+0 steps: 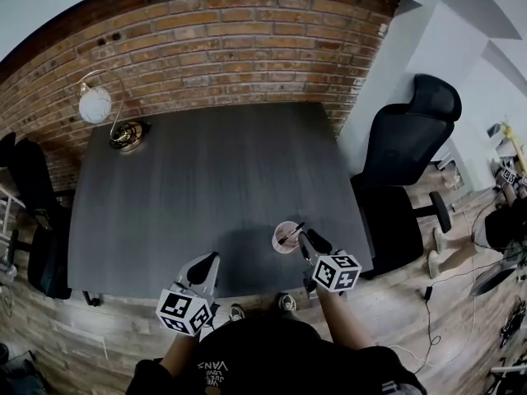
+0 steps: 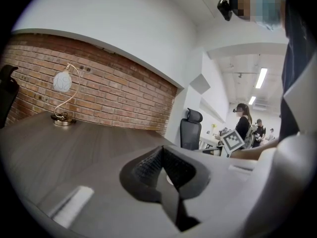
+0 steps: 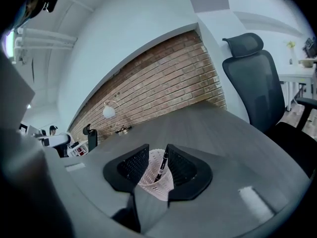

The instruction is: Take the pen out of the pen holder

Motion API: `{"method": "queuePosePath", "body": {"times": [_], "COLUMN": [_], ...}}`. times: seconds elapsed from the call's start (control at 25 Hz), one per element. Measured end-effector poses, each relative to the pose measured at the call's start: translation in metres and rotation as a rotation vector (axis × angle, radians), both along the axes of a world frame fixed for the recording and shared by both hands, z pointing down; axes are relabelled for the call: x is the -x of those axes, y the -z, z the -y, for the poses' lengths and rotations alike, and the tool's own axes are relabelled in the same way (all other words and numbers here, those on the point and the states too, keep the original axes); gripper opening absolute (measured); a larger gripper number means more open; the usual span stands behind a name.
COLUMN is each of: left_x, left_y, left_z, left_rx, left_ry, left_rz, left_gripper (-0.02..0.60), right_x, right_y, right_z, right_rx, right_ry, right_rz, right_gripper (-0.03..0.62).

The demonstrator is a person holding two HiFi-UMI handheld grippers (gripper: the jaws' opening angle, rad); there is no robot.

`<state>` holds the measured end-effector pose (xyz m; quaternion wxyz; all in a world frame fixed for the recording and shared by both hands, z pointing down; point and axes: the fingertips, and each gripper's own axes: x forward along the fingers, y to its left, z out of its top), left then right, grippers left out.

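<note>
nearest the person, at the front edge of the worktop (image 1: pixel 206 171), the left hand-held gripper (image 2: pixel 161 151) hangs with its jaws brought together at the tips and nothing between them, well apart from the task's things. the right hand-held gripper (image 3: pixel 158 150) sits further right along the same edge with its jaws apart, and the pen holder (image 3: pixel 148 180) stands in the gap between them; whether the pads touch it cannot be told. the holder is a pale pink perforated cup, upright on the worktop near its front right corner. the pen (image 3: pixel 161 166) is inside it, black with a light band. its long axis is close to upright but leaning, with the lower end down in the cup and the upper end rising past the rim just beside the right-hand jaw. in the head view that upper end points away from the person and to the right. beyond the holder the worktop stretches as a dark grey, matt, wood-grained slab. near its far left corner stands a lamp (image 1: pixel 107 109) with a brass base, a curved arm and a white globe. behind the worktop runs a red brick wall (image 1: pixel 230 39), meeting white walls (image 1: pixel 412 48) on the right. a black high-backed office chair (image 1: pixel 403 146) stands off the worktop's right side on a wood-plank floor (image 1: pixel 412 303), and another dark chair (image 1: pixel 33 196) stands at the left side. in the left gripper view, people (image 2: pixel 243 125) stand far off in the room under ceiling strip lights (image 2: pixel 261 77).
</note>
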<state>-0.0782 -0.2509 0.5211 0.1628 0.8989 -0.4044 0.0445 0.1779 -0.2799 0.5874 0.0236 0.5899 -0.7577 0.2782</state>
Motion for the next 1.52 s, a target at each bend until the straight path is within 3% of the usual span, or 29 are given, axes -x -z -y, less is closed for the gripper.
{"method": "queuePosePath", "body": {"times": [0.6, 1.0, 1.12, 1.52], "left_x": [0.002, 0.013, 0.017, 0.019], "left_y": [-0.004, -0.008, -0.009, -0.008], "left_z": [-0.009, -0.017, -0.019, -0.022], "left_rx": [0.02, 0.033, 0.037, 0.037], "left_ry": [0.139, 0.181, 0.19, 0.19], "left_rz": [0.002, -0.005, -0.004, -0.012], "left_gripper": [0.052, 0.052, 0.052, 0.052], "right_x": [0.009, 0.013, 0.011, 0.008], "right_y": [-0.026, -0.03, -0.029, -0.007], "right_z": [0.032, 0.039, 0.038, 0.037], "right_rx": [0.059, 0.056, 0.047, -0.011], "right_ry": [0.135, 0.136, 0.125, 0.108], "right_rz": [0.007, 0.023, 0.009, 0.033], "right_gripper": [0.109, 0.107, 0.051, 0.041]}}
